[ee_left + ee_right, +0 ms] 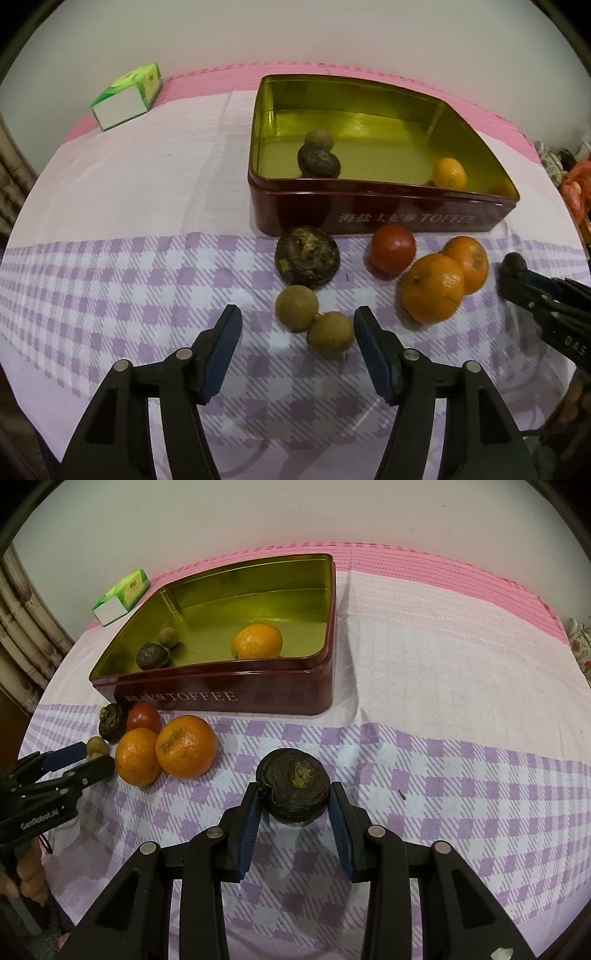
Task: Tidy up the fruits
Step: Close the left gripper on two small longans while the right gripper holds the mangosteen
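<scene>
A dark red toffee tin (388, 218) (229, 698) with a gold inside holds a dark fruit (318, 159), a small brown fruit (319, 139) and an orange (257, 641). In front of it lie a dark fruit (306, 260), a red tomato (393, 248), two oranges (432, 288) (467, 264) and two small brown fruits (296, 308) (330, 333). My left gripper (297, 319) is open, its fingers on either side of the two brown fruits. My right gripper (293, 794) is shut on a dark round fruit (293, 784) and holds it just above the cloth.
A green and white carton (127, 98) lies at the table's far left. The table has a purple checked cloth (461, 775) over pink. A wall stands behind. A curtain (22, 635) hangs at the left.
</scene>
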Demonstrator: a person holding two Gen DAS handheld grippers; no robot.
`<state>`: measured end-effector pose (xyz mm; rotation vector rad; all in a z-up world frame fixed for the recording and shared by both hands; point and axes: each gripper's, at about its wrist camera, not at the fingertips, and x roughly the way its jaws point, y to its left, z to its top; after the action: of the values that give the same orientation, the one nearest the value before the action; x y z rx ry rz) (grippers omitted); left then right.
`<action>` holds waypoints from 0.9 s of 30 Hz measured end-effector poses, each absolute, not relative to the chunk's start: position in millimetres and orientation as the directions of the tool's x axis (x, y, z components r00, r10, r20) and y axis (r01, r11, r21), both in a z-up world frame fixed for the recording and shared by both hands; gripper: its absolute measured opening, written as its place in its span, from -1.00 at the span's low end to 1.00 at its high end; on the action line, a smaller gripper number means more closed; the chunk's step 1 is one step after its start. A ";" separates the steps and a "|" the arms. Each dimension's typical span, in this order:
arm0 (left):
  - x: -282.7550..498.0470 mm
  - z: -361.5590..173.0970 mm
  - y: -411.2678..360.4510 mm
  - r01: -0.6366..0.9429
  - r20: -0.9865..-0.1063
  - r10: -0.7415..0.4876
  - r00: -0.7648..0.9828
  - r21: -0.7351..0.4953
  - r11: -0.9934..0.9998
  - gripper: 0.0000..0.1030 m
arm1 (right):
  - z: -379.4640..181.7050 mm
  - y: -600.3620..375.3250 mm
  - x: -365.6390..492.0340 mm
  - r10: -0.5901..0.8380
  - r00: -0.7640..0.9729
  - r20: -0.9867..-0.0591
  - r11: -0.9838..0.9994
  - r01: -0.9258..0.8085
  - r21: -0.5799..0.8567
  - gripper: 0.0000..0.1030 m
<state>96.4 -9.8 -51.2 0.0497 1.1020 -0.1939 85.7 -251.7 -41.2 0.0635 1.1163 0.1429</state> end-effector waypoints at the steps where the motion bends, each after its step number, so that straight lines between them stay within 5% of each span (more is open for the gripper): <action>1: 96.9 -51.2 -10.4 0.179 -0.890 -0.133 0.436 -0.059 0.982 0.22 | -40.9 -252.7 84.8 0.146 0.431 -0.890 0.989 -0.083 0.122 -0.33; 8: 100.7 -53.7 -8.2 0.203 -0.887 -0.131 0.443 -0.044 0.978 -0.17 | -42.0 -250.7 85.2 0.138 0.436 -0.889 0.990 -0.087 0.111 -0.34; 27: 86.3 -35.2 -4.2 0.208 -0.868 -0.153 0.473 -0.058 0.976 -0.18 | -36.0 -250.7 82.4 0.131 0.455 -0.881 0.991 -0.086 0.103 -0.35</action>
<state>86.3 -4.2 -35.2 0.0580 1.0550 -0.2209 82.4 -250.7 -36.0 0.0455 1.0902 0.1337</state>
